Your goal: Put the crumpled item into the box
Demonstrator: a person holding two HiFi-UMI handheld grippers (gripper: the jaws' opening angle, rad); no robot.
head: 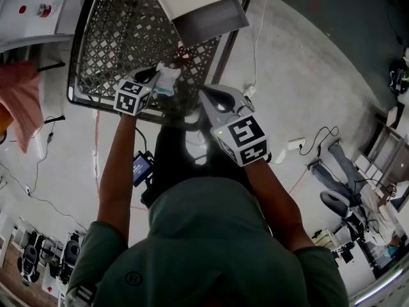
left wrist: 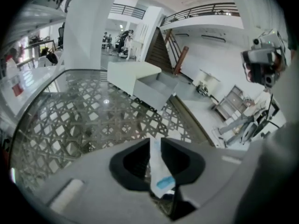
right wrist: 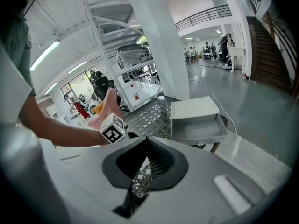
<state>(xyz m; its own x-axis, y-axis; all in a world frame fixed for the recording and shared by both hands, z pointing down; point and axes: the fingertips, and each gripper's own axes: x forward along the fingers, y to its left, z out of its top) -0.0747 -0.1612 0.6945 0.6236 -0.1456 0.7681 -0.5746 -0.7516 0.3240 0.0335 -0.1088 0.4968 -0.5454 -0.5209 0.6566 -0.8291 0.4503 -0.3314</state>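
Your left gripper (head: 155,75) has its jaws clamped on the crumpled white paper item with a blue patch (left wrist: 158,171), above the black metal lattice surface (head: 118,37). Carry it fully over the open grey-white box (head: 208,11) before letting go. Your right gripper (right wrist: 146,141) has its jaws together, empty.

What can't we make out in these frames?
- Box: head view, top edge cuts it off.
- Item: left gripper view, jaws of the left hand-held gripper hide most of it.
- Table: right gripper view, right hand-held gripper covers its near part.
- Item's blue mark: too small to read.
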